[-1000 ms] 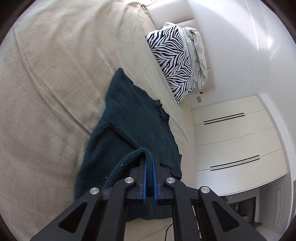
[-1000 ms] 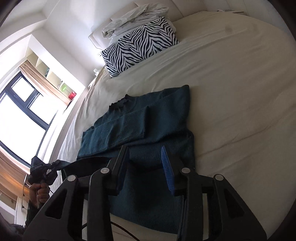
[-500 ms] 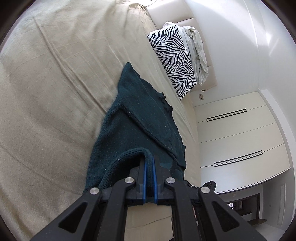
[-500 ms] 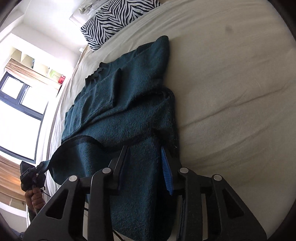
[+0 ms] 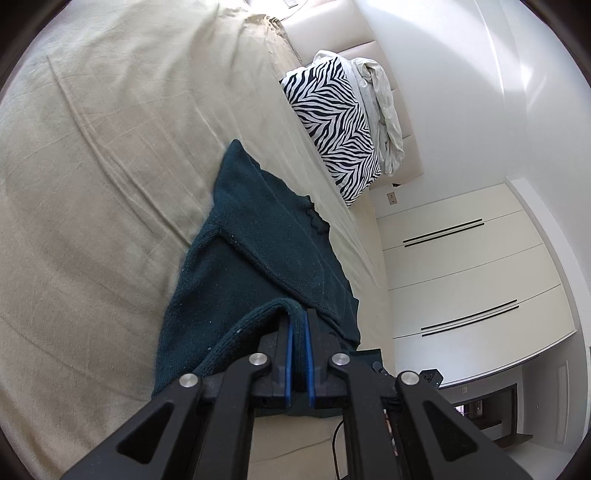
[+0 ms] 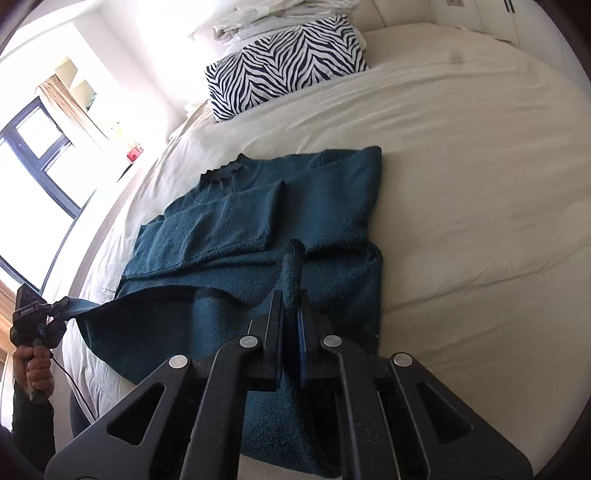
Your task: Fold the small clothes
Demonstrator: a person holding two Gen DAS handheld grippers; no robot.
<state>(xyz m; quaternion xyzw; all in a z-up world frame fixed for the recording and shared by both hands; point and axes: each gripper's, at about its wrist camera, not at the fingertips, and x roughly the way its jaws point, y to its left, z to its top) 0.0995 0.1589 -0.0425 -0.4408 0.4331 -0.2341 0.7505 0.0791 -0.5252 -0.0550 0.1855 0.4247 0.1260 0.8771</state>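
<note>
A dark teal knit sweater (image 6: 295,206) lies on the cream bed sheet (image 6: 461,184), one sleeve folded across its chest. My right gripper (image 6: 290,295) is shut on a pinched ridge of its hem at the near right corner. My left gripper (image 5: 297,325) is shut on the hem's other corner, with the sweater (image 5: 258,240) stretching away from it. In the right wrist view the left gripper (image 6: 55,310) holds that corner lifted off the bed at the far left, so the hem hangs taut between the two.
A zebra-print pillow (image 6: 284,70) and crumpled pale bedding (image 6: 266,18) lie at the head of the bed. White wardrobe doors (image 5: 461,277) stand beyond the bed's edge. A window (image 6: 33,158) with curtains is on the left.
My right gripper has closed on the sweater's hem; it was open one second ago. The left gripper stays shut on its corner, and the hem has lifted between them.
</note>
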